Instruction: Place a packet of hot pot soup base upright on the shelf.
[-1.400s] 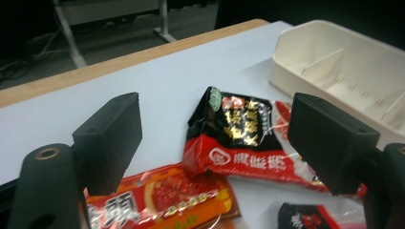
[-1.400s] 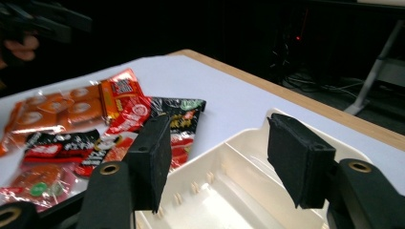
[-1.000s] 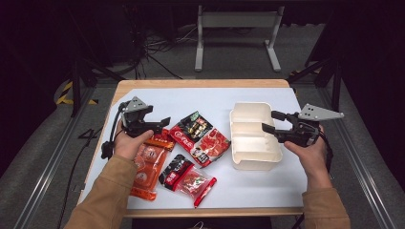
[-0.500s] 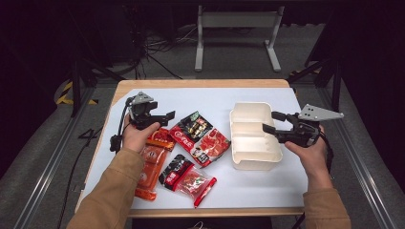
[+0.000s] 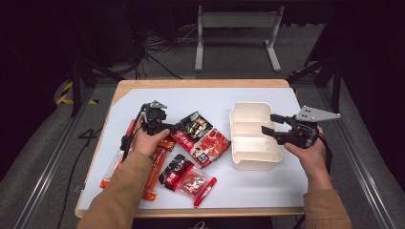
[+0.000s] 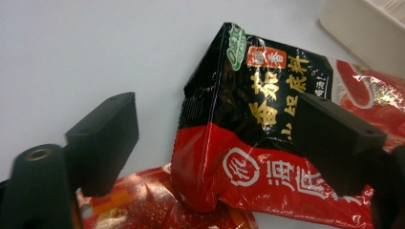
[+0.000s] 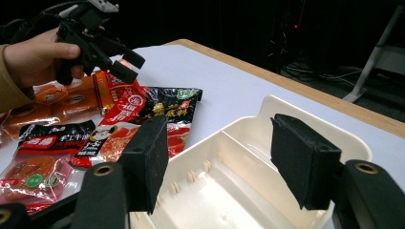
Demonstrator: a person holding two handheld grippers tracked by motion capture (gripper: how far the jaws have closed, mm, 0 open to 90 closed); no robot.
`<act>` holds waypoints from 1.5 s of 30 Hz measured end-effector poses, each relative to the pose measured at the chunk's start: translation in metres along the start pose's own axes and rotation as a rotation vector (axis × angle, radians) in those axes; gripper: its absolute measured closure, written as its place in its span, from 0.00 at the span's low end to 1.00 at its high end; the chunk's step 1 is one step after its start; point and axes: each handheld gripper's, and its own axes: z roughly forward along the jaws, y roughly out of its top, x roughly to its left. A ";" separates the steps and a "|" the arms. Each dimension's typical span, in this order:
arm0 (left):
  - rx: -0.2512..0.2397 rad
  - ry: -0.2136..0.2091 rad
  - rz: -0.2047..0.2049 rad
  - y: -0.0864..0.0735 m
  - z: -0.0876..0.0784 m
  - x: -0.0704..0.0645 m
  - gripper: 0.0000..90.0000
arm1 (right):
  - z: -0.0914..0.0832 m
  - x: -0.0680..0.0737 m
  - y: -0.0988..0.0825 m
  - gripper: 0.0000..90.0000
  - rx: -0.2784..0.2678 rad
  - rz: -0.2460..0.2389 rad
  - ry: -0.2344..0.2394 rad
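1. High view: the left gripper (image 5: pixel 175 127) sits low over the snack packets on the desk (image 5: pixel 157 98), at the black-and-red packet (image 5: pixel 192 128). The right gripper (image 5: pixel 267 124) hovers at the right edge of the cream divided box (image 5: pixel 251 152), holding nothing.
2. Left gripper view: jaws wide apart, one on each side of the black-and-red packet (image 6: pixel 248 124), not yet closed on it. The packet lies partly over a red packet (image 6: pixel 367 88). Chinese characters in yellow, an orange label and a round white logo are printed on it; I cannot read them reliably. Risk: the slick, puffed film may slip, or the jaws may pinch the packet beneath too.
3. Right gripper view: jaws wide apart above the cream divided box (image 7: pixel 239 191). Risk: an unsteadied box could shift.
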 end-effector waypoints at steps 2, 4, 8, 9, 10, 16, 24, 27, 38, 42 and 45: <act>0.023 -0.024 -0.014 -0.004 0.003 0.002 0.23 | 0.000 0.000 0.000 0.41 -0.002 0.001 0.000; 0.047 -0.037 -0.011 -0.007 0.006 0.003 0.23 | 0.001 0.001 0.000 0.41 -0.002 0.001 0.004; 0.067 -0.038 0.003 -0.009 0.007 0.000 0.28 | 0.004 0.001 0.000 0.41 0.013 0.000 0.008; 0.067 -0.038 0.003 -0.009 0.007 0.000 0.31 | 0.004 0.002 0.000 0.41 0.014 -0.002 0.011; 0.077 -0.023 0.024 -0.009 0.007 0.001 0.31 | 0.004 0.002 0.000 0.41 0.014 -0.002 0.011; 0.096 -0.035 0.010 -0.013 0.009 0.002 0.43 | 0.008 0.003 -0.001 0.40 0.030 -0.008 0.005; 0.137 -0.046 -0.024 -0.015 0.015 0.002 0.47 | 0.010 0.004 -0.001 0.40 0.037 -0.011 0.006; 0.145 -0.056 -0.039 -0.016 0.018 0.003 0.47 | 0.011 0.003 -0.002 0.40 0.040 -0.009 0.006; 0.158 -0.057 -0.045 -0.015 0.016 0.000 0.83 | 0.013 0.004 -0.003 0.39 0.051 -0.012 0.006; 0.151 -0.040 -0.042 -0.015 0.013 -0.004 0.92 | 0.013 0.004 -0.002 0.39 0.052 -0.014 0.004; 0.138 -0.040 -0.051 -0.017 0.011 -0.005 0.94 | 0.013 0.005 -0.002 0.39 0.052 -0.016 0.004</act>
